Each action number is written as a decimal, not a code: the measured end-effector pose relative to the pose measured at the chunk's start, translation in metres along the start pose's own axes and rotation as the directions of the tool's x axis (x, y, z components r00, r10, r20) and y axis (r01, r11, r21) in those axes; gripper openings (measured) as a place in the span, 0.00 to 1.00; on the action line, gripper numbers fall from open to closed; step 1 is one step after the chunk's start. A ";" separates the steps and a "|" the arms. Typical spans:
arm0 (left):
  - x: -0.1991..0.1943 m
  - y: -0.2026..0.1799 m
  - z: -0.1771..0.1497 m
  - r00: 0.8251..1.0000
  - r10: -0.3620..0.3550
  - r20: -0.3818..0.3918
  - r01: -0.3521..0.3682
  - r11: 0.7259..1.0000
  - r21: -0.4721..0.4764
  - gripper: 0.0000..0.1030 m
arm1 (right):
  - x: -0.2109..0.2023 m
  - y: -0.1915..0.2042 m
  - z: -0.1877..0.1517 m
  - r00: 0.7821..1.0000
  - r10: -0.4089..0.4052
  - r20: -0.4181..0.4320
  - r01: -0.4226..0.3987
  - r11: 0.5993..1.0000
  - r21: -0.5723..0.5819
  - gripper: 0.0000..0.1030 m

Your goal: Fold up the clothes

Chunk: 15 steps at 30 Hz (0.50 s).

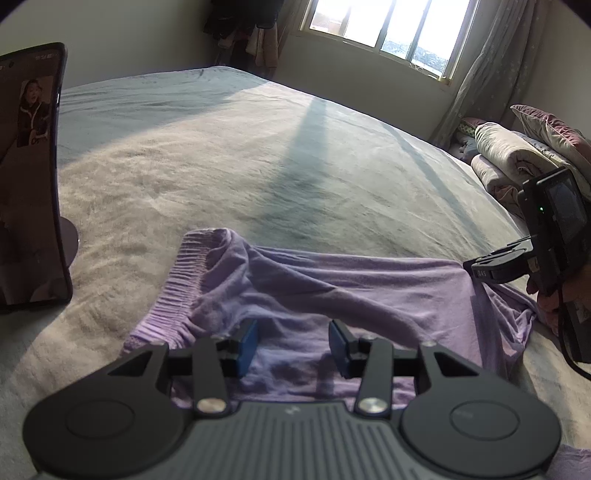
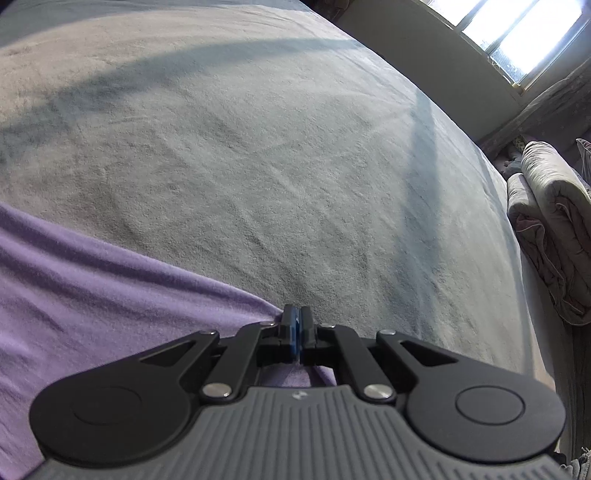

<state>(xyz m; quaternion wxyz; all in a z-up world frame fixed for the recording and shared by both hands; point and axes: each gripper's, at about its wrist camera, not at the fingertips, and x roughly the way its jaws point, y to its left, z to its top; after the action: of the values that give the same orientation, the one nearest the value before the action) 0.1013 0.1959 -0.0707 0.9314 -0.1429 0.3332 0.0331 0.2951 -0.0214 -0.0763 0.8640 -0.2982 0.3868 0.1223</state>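
progress: early, no neat fold visible | purple garment (image 1: 314, 295) lies rumpled on the grey bedspread (image 1: 221, 166) | left gripper (image 1: 293, 345) spread wide above it, holding nothing | right gripper (image 2: 295, 325) clamped on its edge | folding remains

Daylight floods in from the overexposed window (image 1: 388, 33), glaring white. Long dark bar shadows stretch from it across the bed (image 1: 240, 155), whose near side glows warm. Fisheye curvature bends both frames' edges; dark vignetting clips the corners.
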 end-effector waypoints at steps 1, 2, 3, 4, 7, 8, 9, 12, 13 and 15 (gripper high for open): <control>0.000 -0.001 0.000 1.000 0.004 0.002 -0.004 1.000 0.004 0.42 | -0.002 -0.004 -0.001 1.000 0.009 0.008 -0.010 1.000 0.026 0.12; 0.000 -0.001 0.000 1.000 0.007 0.005 -0.007 1.000 0.004 0.42 | -0.004 -0.010 -0.003 1.000 0.021 0.017 -0.021 0.998 0.055 0.13; -0.001 -0.001 0.001 1.000 0.009 0.008 -0.009 1.000 0.001 0.42 | -0.007 -0.019 -0.006 0.999 0.036 0.028 -0.039 0.995 0.091 0.17; -0.001 -0.002 0.001 1.000 0.013 0.011 -0.013 1.000 -0.004 0.42 | -0.009 -0.028 -0.010 0.998 0.051 0.039 -0.056 0.990 0.127 0.21; -0.001 -0.006 0.003 1.000 0.016 0.020 -0.015 1.000 -0.023 0.42 | -0.018 -0.056 -0.023 0.994 0.085 0.072 -0.100 0.967 0.235 0.41; -0.001 -0.009 0.004 1.000 0.012 0.023 -0.012 1.000 -0.028 0.42 | -0.021 -0.065 -0.029 0.993 0.089 0.079 -0.107 0.957 0.270 0.41; -0.001 -0.012 0.004 1.000 0.010 0.027 -0.009 0.999 -0.031 0.42 | -0.023 -0.075 -0.035 0.993 0.086 0.081 -0.107 0.947 0.303 0.41; -0.003 -0.024 0.005 0.999 -0.004 0.039 0.005 1.000 -0.029 0.42 | -0.036 -0.099 -0.057 0.995 0.056 0.087 -0.086 0.915 0.394 0.41; -0.003 -0.029 0.004 0.999 -0.017 0.046 0.018 1.000 -0.024 0.42 | -0.041 -0.106 -0.065 0.995 0.044 0.088 -0.077 0.903 0.423 0.41; -0.005 -0.039 0.003 0.997 -0.047 0.064 0.047 0.999 -0.008 0.42 | -0.048 -0.121 -0.081 0.996 0.029 0.081 -0.064 0.883 0.465 0.41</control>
<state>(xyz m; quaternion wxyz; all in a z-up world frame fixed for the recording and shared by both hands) 0.1054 0.1592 -0.0557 0.9414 -0.1538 0.2997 0.0173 0.2678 -0.1659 -0.0325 0.9205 -0.0673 0.3806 0.0569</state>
